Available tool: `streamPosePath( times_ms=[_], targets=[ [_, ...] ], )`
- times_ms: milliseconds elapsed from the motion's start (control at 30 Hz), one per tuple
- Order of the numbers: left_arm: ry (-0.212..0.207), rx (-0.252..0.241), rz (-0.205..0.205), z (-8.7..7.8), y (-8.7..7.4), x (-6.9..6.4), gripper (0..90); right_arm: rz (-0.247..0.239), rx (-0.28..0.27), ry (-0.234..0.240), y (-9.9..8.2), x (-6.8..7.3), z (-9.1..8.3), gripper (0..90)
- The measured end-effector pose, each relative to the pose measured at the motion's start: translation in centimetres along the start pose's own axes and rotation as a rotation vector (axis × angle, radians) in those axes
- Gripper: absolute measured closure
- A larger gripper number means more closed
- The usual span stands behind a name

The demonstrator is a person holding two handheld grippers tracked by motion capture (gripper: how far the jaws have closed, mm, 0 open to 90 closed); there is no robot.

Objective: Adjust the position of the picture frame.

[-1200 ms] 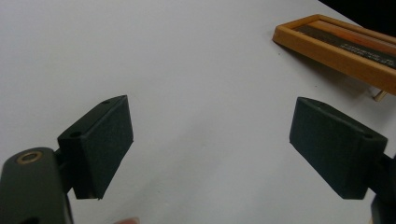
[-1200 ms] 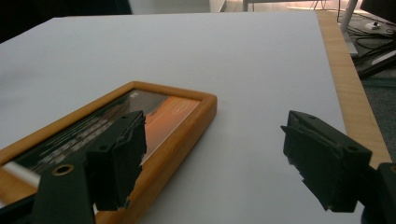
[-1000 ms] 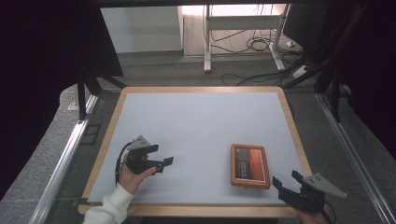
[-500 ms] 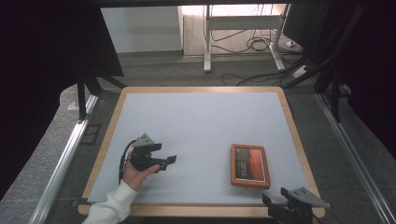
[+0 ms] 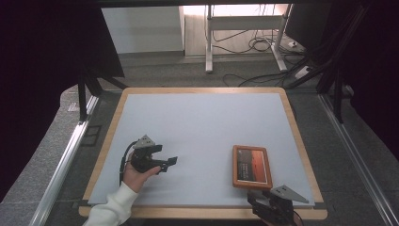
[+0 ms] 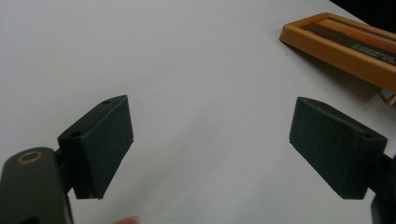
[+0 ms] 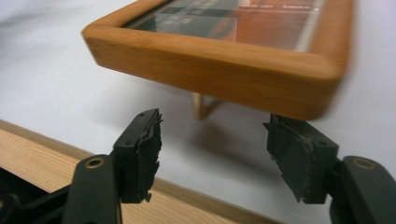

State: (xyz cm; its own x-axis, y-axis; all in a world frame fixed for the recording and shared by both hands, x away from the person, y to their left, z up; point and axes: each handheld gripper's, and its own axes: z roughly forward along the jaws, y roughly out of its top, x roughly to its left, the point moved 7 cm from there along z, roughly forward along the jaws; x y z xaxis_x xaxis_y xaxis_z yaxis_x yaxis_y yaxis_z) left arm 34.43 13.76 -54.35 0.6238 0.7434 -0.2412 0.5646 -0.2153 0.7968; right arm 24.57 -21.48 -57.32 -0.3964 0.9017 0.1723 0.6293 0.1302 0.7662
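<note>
text: none legible | framed picture (image 5: 251, 165): print too blurred to read

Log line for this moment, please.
right gripper: open, jaws just closing, below picture frame near edge, not gripping | left gripper: open, idle on table

Wooden picture frame (image 5: 251, 166) — orange-and-dark picture facing up, propped slightly, table's near right.

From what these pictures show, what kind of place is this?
Probably a lab or office workspace arranged for recording. A wood-edged work board lies under a fixed camera, a desk frame with loose cables stands behind it, and metal rails run alongside.
</note>
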Motion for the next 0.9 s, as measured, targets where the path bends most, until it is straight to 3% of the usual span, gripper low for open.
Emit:
streamPosePath(
  times_ms=[433,567,633,733,900],
  targets=[
    [0.008,-0.007,-0.007,-0.4,-0.2,0.4,13.5,0.014,-0.033,-0.055,0.7,1.2,2.2,54.6],
    [0.008,-0.008,-0.008,-0.4,-0.2,0.5,13.5,0.027,-0.045,-0.087,0.8,0.8,2.3,70.8],
    [0.006,-0.005,-0.012,-0.3,-0.2,0.6,13.5,0.043,-0.052,-0.083,0.9,0.5,2.3,75.8],
    [0.005,-0.005,-0.012,-0.4,-0.2,0.6,13.5,0.045,-0.054,-0.041,0.9,0.5,2.4,83.0],
    [0.005,-0.013,-0.016,-0.5,-0.1,0.7,13.6,0.020,-0.042,-0.032,1.2,0.0,2.4,84.7]
  ],
)
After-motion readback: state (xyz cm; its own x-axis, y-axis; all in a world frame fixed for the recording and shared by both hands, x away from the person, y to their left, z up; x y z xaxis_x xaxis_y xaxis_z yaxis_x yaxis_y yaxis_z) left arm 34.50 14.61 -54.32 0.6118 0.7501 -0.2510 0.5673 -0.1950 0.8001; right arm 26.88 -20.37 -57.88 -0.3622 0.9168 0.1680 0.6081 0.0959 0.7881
